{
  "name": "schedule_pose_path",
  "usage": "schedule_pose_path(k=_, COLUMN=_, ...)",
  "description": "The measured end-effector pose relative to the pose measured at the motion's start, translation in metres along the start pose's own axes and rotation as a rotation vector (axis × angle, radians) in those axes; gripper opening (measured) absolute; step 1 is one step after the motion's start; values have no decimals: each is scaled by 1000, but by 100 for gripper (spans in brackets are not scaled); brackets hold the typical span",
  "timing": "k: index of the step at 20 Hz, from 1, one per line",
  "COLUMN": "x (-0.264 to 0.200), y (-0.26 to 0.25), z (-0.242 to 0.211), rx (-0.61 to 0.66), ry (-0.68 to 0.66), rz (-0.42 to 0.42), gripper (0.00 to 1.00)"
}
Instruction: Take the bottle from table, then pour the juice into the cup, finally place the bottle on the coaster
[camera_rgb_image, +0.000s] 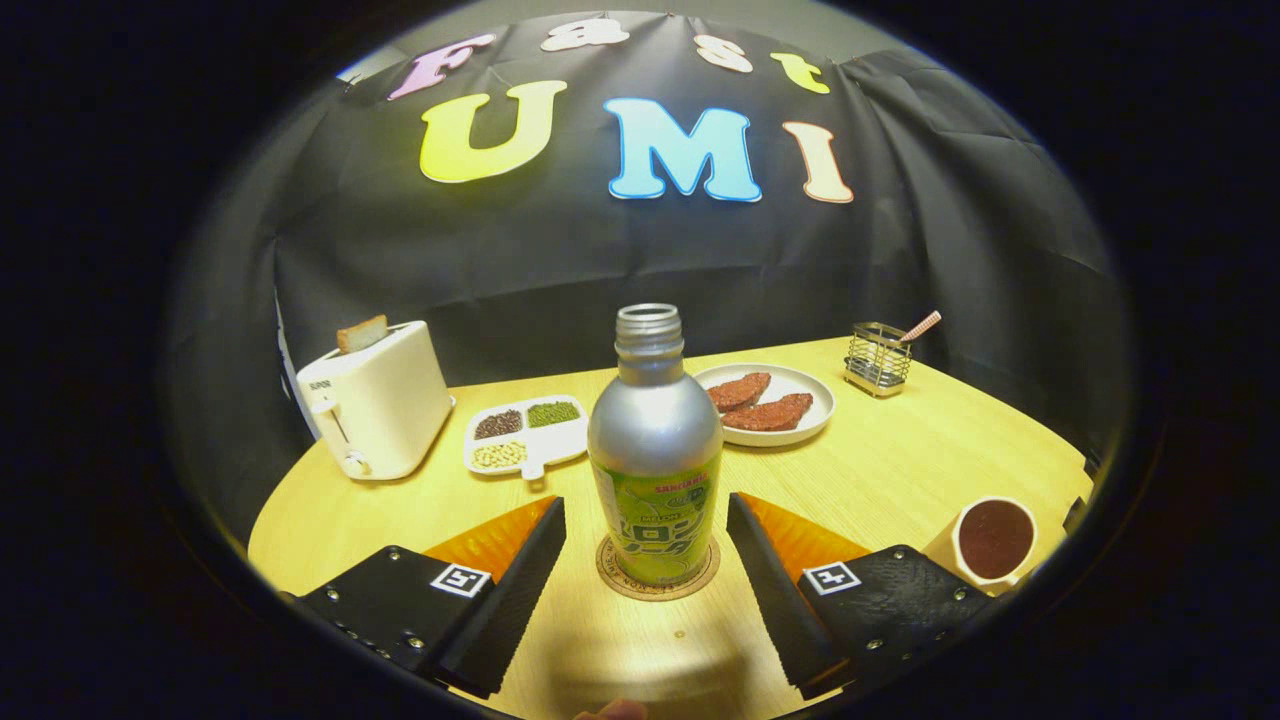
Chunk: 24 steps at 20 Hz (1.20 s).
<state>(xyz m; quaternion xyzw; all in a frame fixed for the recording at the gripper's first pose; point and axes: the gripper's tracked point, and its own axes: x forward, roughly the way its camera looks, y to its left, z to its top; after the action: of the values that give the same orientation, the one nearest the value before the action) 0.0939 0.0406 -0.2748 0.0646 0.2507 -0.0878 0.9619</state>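
Reading the stage: I judge this to be the very end of the task, or close to it.
Bottle: the bottle (655, 445) stands upright, cap off, squarely on the coaster (657, 583), whose rim shows all round its base.
Gripper: my gripper (646, 570) is spread wide, a finger on either side of the bottle with a clear gap on both sides; neither finger touches it, so I am holding nothing.
Cup: the cup (992, 541) sits off to the right, beyond the right finger, and is filled with a dark liquid nearly to the brim.
Done, as I judge it: the pick-up, the pour (going by the full cup) and the placing on the coaster all look complete.
Left to do: only to draw the gripper straight back without brushing the bottle; I cannot tell how much juice is left inside, since the metal body hides it.
Risk: the bottle is tall and narrow on a small coaster, so a nudge from either finger could tip it.
Table: the table (900, 460) also carries a toaster (375, 412) with a slice in it, a divided tray (525, 437) of beans, a plate (767, 403) with two brown pieces, and a wire holder (879, 356), all well beyond the bottle.
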Motion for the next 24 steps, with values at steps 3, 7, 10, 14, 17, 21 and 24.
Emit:
schedule_pose_path(k=3, x=-20, y=-2, z=20, rx=17, ry=-38, rz=33, gripper=98)
schedule_pose_path(k=7, x=-47, y=-6, z=55, rx=32, ry=-101, rz=67, gripper=98)
schedule_pose_path(k=10, x=-68, y=-8, z=80, rx=19, ry=-147, rz=92, gripper=98)
schedule_pose_path(k=14, x=-97, y=-8, z=112, rx=14, ry=-204, rz=128, gripper=98)
schedule_pose_path(k=17, x=-120, y=-7, z=129, rx=5, ry=-242, rz=146, gripper=98)
schedule_pose_path(k=21, x=-145, y=0, z=142, rx=-13, ry=-276, rz=180, gripper=98)
schedule_pose_path(k=24, x=-160, y=4, z=147, rx=-23, ry=-294, rz=190, gripper=98)
